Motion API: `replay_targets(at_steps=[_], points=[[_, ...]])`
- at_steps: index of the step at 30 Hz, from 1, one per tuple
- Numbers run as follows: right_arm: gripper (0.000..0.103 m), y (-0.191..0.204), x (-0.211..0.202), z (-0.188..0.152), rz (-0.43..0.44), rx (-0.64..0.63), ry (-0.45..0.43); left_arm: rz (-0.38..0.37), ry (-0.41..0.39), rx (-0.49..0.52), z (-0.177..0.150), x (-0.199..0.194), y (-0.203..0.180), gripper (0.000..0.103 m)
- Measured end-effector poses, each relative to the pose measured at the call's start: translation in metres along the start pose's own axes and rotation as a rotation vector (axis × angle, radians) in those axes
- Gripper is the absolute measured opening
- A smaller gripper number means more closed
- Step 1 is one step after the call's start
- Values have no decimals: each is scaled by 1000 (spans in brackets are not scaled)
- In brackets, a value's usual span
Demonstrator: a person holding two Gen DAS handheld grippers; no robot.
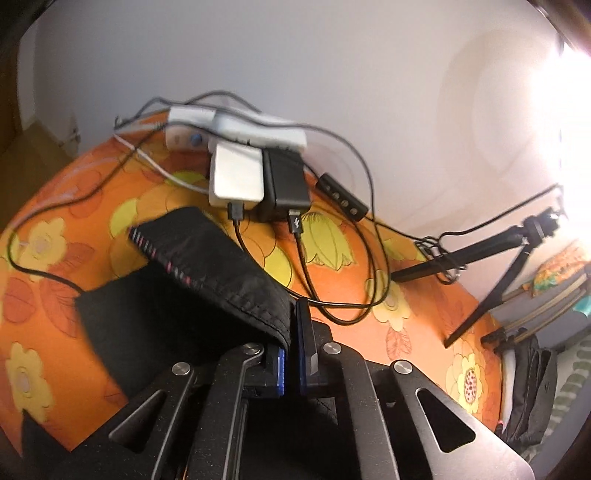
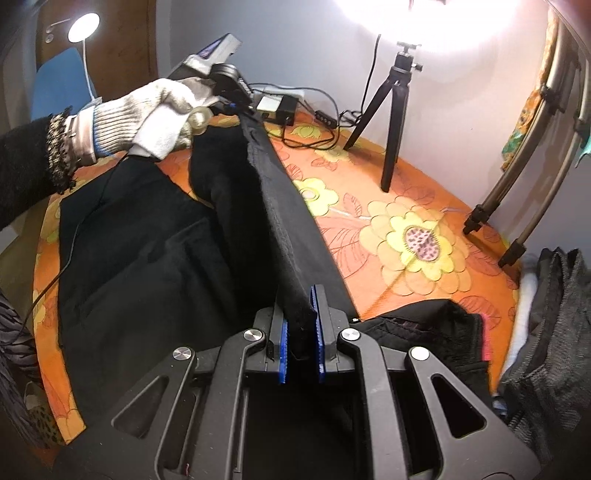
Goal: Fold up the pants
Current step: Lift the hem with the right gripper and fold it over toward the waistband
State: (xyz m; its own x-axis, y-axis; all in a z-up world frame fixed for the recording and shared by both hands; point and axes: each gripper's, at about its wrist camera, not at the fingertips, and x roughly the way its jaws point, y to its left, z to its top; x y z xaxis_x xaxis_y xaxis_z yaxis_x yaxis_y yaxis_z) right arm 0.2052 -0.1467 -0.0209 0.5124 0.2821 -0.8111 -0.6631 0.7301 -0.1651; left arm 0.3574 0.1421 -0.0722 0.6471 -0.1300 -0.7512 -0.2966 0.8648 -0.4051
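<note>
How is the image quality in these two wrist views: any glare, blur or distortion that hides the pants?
Left wrist view: glare burns out the upper right edge, slight motion blur softens the cables, and the black pants show little detail. Right wrist view: a bright lamp whitens the top, fisheye bends the table edge, and the pants' folds stay legible.

black pants point(image 2: 155, 258), orange tablecloth point(image 2: 406, 206) with yellow flowers, white glove point(image 2: 147, 114), blue tool pads point(image 2: 317, 332)

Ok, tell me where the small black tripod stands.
In the right wrist view, the small black tripod stands upright at the orange floral tablecloth's far right, near the wall, right of the chargers.
</note>
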Motion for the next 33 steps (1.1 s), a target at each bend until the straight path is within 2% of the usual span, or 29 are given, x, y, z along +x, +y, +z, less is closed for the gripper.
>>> replay_targets(at_steps=[7, 12, 16, 22, 28, 33], points=[[12, 4, -36, 13, -60, 7, -35, -22, -70, 30, 1, -67, 2, 3], [11, 27, -67, 12, -77, -17, -41, -44, -115, 34, -20, -125, 19, 3], [11, 50, -81, 0, -77, -34, -22, -44, -107, 17, -54, -156, 43, 3], [11, 93, -82, -36, -53, -45, 38, -17, -98, 13, -118, -192, 75, 3], [11, 132, -67, -78, -68, -91, 109, 37, -31, 8, -178, -192, 109, 3], [11, 137, -62, -93, -86, -92, 135, 49, 8, -3, -213, -185, 128, 3]])
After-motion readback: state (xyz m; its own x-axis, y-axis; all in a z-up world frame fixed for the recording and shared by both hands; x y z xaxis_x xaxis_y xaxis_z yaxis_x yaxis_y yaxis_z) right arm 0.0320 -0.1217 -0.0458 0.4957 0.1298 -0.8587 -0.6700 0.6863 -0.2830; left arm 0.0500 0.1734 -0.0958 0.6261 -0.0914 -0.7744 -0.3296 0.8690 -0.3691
